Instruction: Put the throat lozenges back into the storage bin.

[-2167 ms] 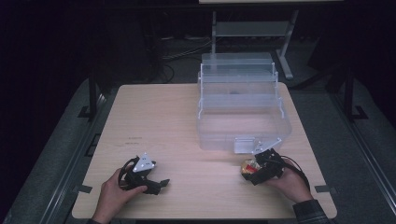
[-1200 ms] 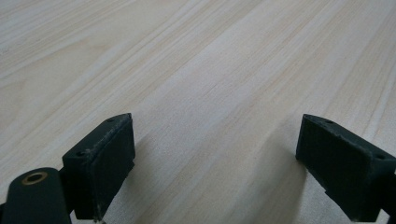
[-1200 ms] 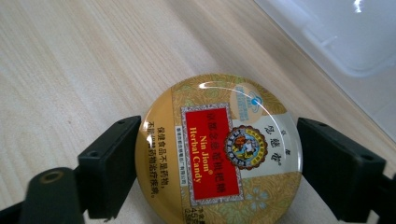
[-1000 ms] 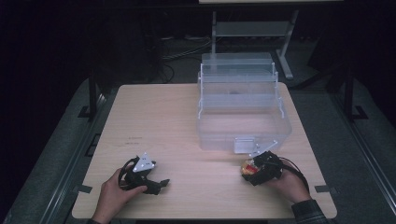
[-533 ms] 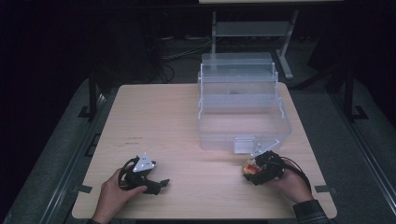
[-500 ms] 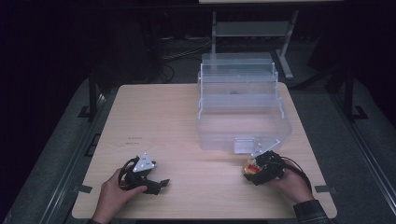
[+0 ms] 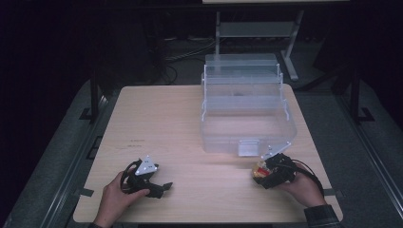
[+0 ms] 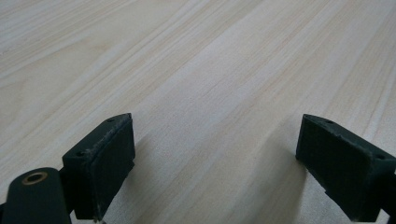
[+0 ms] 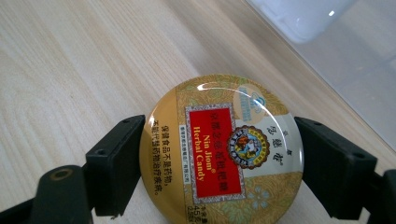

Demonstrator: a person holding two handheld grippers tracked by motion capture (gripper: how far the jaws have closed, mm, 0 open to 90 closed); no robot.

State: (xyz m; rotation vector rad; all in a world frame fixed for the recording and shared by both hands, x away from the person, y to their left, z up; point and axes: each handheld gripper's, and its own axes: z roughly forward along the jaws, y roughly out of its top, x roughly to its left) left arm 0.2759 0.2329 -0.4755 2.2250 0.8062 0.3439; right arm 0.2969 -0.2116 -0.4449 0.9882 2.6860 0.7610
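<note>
Candy tin (image 9: 222, 151): clamped flat between right gripper (image 9: 219, 163) jaws, near clear box (image 7: 247, 111).
Left gripper (image 8: 215, 163): open, empty, over table (image 7: 161, 118).

A round gold candy tin (image 9: 222, 151) with a red label reading "Nin Jiom Herbal Candy" lies flat, lid up, clamped between the right claw (image 9: 219, 163) jaws.

We see a gold candy tin (image 9: 222, 151) with a red label and floral pattern, black gripper jaws, a pale wood-grain counter (image 7: 166, 123), and a clear plastic box (image 7: 244, 107)
</note>
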